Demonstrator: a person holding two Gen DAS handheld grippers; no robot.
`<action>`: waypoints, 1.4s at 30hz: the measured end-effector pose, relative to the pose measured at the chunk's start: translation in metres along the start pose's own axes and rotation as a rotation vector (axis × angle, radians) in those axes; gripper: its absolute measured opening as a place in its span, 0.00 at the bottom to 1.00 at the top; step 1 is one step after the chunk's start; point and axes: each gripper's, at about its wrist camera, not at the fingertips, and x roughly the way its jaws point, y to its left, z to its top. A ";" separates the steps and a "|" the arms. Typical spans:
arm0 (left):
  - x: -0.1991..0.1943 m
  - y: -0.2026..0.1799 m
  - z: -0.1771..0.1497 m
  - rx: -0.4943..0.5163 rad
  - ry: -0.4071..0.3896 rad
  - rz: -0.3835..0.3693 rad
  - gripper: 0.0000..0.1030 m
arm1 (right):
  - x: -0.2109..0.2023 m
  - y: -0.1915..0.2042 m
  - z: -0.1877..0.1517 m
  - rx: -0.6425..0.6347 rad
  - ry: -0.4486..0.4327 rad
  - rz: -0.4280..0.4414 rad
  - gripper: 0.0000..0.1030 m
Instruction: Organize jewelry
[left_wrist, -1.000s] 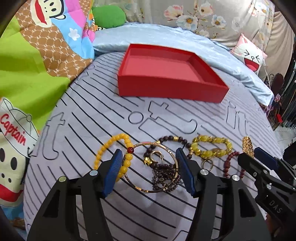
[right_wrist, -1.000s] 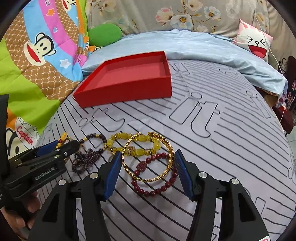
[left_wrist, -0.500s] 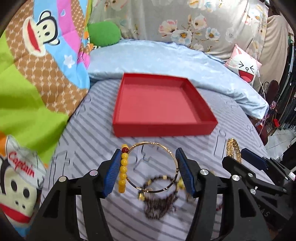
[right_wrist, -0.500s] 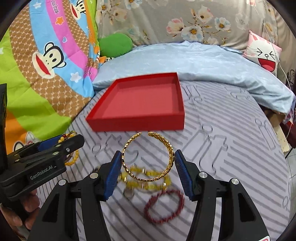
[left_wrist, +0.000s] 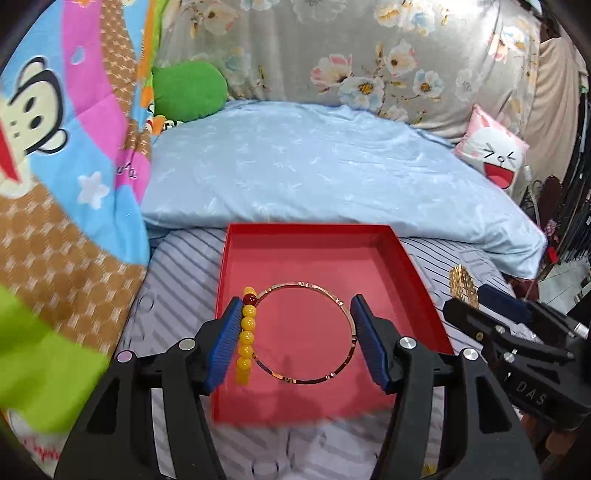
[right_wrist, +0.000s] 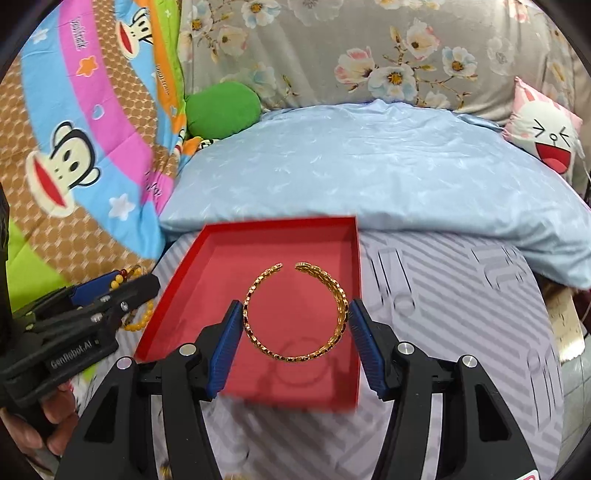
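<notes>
The left gripper (left_wrist: 293, 334) hangs over the red tray (left_wrist: 406, 258), its blue jaws about half open and pressed against two pieces at once: a thin gold bangle (left_wrist: 345, 314) that spans the gap from pad to pad, and a yellow bead bracelet (left_wrist: 246, 336) with one dark red bead near its top, pinched on edge between the bangle and the left pad. Both pieces are held in the air above the tray's floor, which is bare beneath them. The right gripper (right_wrist: 295, 334) is likewise held above the same red tray (right_wrist: 173, 280), its jaws at a similar half-open width and clamped on the sides of a gold chain-link bangle (right_wrist: 255, 291), whose open gap faces away from the camera; its faint shadow falls on the tray floor below. The tray lies on a bed covered by a grey striped sheet (right_wrist: 443, 295), with a pale blue quilt (left_wrist: 314, 166) bunched just behind it, a green cushion (left_wrist: 188, 90) and a cartoon monkey blanket (right_wrist: 74, 155) to the left, and a pink-and-white face pillow (left_wrist: 493, 158) to the right. In the right wrist view the left gripper appears at the left edge beside the tray, with fingers of a hand (right_wrist: 55, 417) wrapped under its handle.
</notes>
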 end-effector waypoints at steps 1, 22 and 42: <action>0.008 -0.001 0.004 0.006 0.007 0.000 0.55 | 0.014 -0.001 0.010 -0.004 0.016 -0.001 0.55; 0.152 0.007 0.051 0.023 0.209 0.055 0.59 | 0.150 -0.013 0.065 -0.046 0.222 -0.038 0.56; 0.031 0.003 0.016 0.046 0.052 0.069 0.79 | 0.028 -0.005 0.015 -0.094 0.076 -0.058 0.65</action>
